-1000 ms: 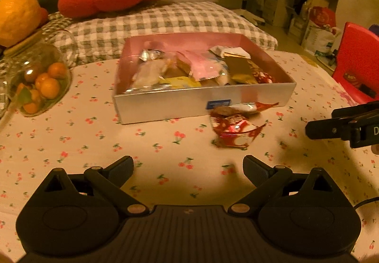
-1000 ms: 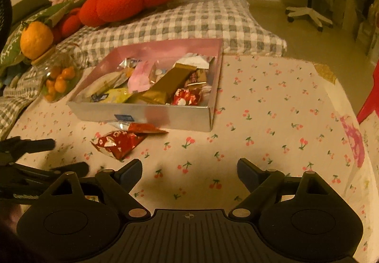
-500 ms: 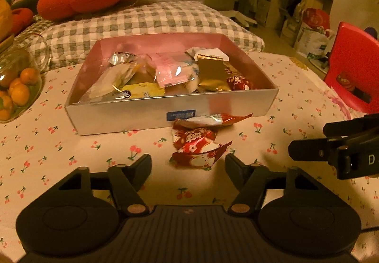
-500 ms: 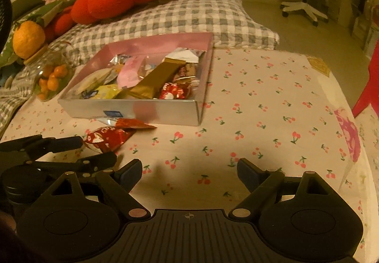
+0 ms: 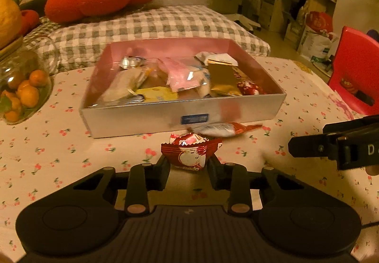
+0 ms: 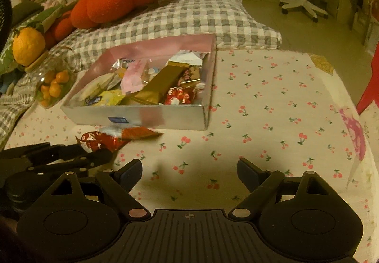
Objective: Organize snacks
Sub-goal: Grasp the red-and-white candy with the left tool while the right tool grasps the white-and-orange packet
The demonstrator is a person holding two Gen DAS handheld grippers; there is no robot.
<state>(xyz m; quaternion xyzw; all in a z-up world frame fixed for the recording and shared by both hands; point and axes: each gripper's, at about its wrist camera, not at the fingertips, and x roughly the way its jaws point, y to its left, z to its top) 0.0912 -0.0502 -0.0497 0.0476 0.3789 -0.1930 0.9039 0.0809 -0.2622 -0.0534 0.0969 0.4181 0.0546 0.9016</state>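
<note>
The tabletop point(image 5: 71, 158) wears a pale cloth printed with small cherries. Beyond the left fingers point(image 5: 163, 174) a silver box point(image 5: 142, 118) (full of wrapped snacks) stands on it. A red-and-white packet point(image 5: 222, 129) lies against the box's near wall. A glass jar point(image 5: 21, 87) of small oranges lies far to the left.

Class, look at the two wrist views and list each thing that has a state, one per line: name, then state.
Left gripper: fingers closing around the red snack packet, pads at its sides.
Red snack packet: outside the box, between the left fingers.
Long red and white packet: lying on the tablecloth against the box front.
Box: open, no lid, holding snacks.
Right gripper: open, nothing between its fingers.
</note>
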